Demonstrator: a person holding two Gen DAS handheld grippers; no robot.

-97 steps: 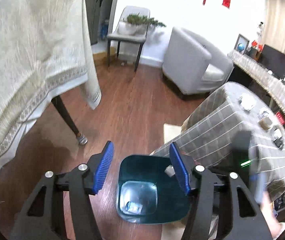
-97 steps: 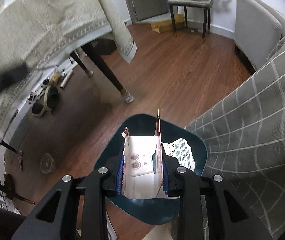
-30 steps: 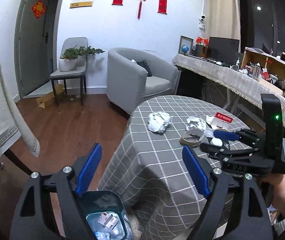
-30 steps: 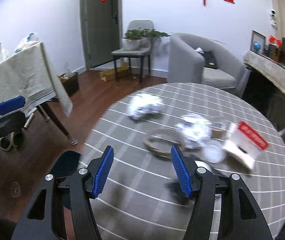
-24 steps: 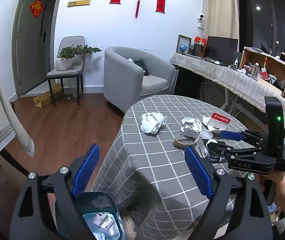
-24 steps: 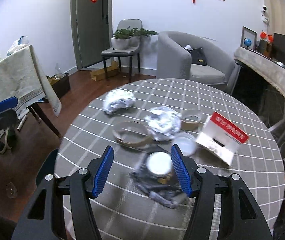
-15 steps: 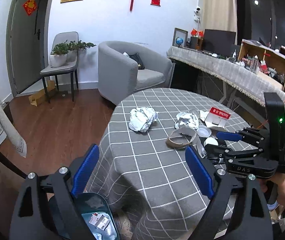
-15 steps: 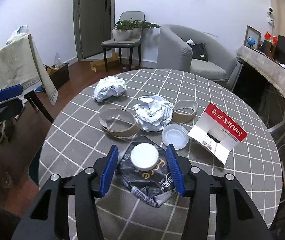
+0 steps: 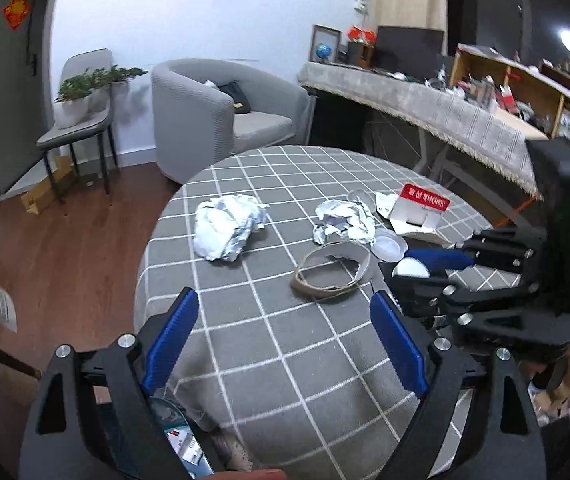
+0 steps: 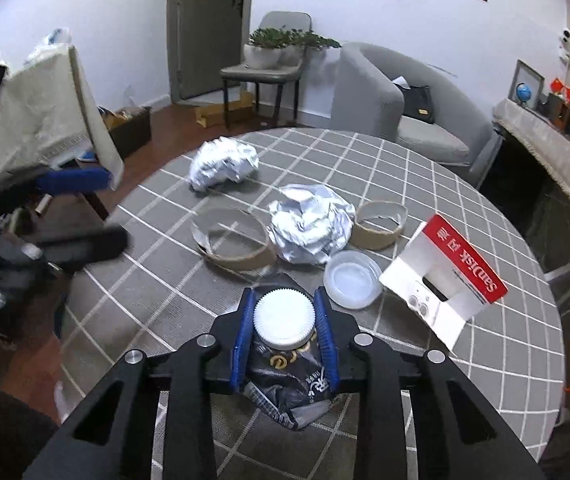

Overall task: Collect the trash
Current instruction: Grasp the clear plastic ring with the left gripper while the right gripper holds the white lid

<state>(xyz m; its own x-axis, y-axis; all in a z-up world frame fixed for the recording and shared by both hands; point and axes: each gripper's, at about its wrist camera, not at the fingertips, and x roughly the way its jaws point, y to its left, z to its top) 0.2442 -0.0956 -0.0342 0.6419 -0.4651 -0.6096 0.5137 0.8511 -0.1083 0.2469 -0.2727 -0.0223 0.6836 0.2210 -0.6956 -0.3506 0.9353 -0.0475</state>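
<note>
Your right tongs [image 10: 285,326] clench the white ribbed cap [image 10: 284,319] on the crumpled black pouch [image 10: 289,384], lower centre on the tabletop [image 10: 405,168]. Light, floppy; grip the stiff cap. Left tongs [image 9: 285,344] hang released.

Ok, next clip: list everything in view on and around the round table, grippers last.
foil balls: 2, silver, table's far and middle parts
cardboard rings: 2, brown, flanking the middle foil ball
clear lid: 1, transparent, beside the white cap
SanDisk card box: 1, white and red, table's right
white cap: 1, on a black wrapper
table: 1, grey check cloth
bin: 1, teal, floor by table
right gripper: closed around the white cap
left gripper: open, empty
</note>
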